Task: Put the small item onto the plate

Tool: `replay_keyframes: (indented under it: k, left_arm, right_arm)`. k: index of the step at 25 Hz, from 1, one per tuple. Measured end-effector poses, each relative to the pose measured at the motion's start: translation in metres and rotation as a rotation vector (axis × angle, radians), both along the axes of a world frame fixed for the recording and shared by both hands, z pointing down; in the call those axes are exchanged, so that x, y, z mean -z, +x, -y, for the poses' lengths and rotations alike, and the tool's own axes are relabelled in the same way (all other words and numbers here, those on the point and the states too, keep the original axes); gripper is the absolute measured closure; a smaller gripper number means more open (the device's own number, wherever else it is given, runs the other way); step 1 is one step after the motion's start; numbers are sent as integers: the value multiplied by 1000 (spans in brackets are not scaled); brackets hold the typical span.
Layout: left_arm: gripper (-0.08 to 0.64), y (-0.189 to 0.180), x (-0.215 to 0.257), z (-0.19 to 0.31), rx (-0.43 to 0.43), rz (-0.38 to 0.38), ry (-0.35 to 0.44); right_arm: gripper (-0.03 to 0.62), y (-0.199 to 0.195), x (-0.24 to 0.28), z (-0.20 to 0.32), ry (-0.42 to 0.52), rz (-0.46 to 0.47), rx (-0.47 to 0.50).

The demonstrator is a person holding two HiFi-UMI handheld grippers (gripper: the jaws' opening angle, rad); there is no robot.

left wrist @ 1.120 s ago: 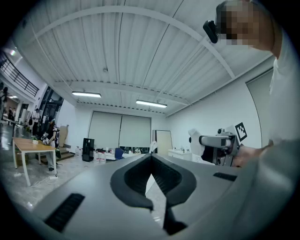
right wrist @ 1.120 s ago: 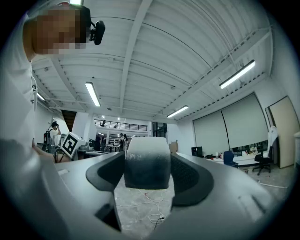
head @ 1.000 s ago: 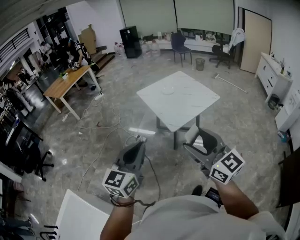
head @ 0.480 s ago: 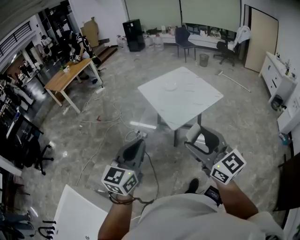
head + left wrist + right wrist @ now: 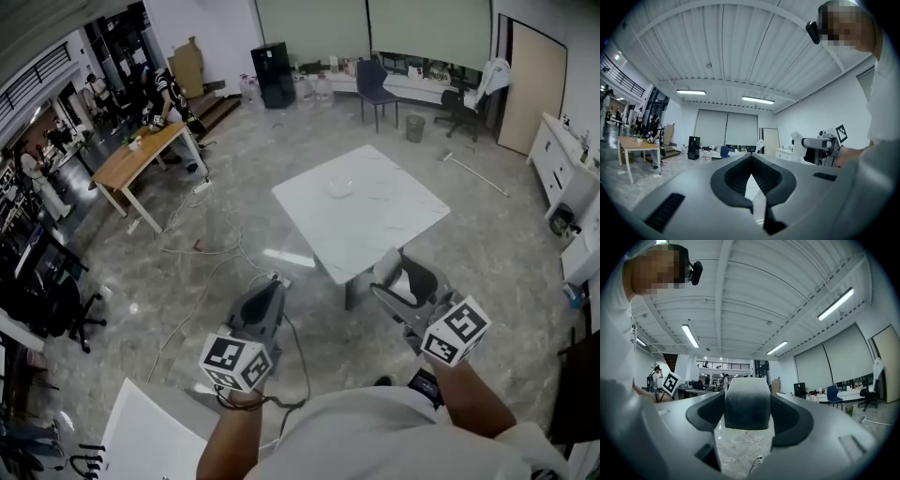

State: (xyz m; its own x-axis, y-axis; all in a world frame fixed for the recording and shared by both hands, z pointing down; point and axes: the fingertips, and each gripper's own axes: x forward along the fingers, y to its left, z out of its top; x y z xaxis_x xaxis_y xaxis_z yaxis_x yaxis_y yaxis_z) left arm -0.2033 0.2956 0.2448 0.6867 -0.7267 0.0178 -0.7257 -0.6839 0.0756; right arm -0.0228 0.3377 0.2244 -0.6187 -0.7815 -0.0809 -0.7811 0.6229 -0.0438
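A white square table (image 5: 375, 230) stands on the floor ahead of me, and a small pale plate (image 5: 339, 188) lies near its far left side. Both grippers hang over the floor, well short of the table. My right gripper (image 5: 401, 284) (image 5: 746, 397) is shut on a small white-grey item (image 5: 405, 282) (image 5: 746, 405) that fills the gap between its jaws. My left gripper (image 5: 265, 305) (image 5: 751, 157) is shut, its jaw tips meeting with nothing between them. The right gripper's marker cube (image 5: 841, 132) shows in the left gripper view.
Cables (image 5: 211, 251) trail over the marble floor left of the table. A wooden table (image 5: 141, 153) with people beside it stands at far left. Chairs (image 5: 377, 82) and a bin are at the back, a white cabinet (image 5: 565, 161) at right, and a white board (image 5: 150, 439) at lower left.
The view has swung a little, so the table and plate sit slightly lower and further left. Both grippers keep their pose, and the right one still holds the item.
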Motion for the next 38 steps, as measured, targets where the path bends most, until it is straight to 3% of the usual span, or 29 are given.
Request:
replay_keyframes:
  k: [9, 20, 31, 38]
  left_arm:
    - [554, 66, 1, 51, 63, -1, 4]
    - [554, 108, -18, 97, 71, 0, -35]
    - [554, 136, -24, 196, -81, -29, -27]
    - [554, 112, -21, 282, -147, -40, -32]
  right_arm:
    - [298, 83, 14, 60, 12, -6, 57]
    - [298, 125, 1, 116, -10, 26, 63]
    - [298, 117, -12, 179, -25, -6, -22]
    - [298, 88, -12, 253, -40, -11, -92]
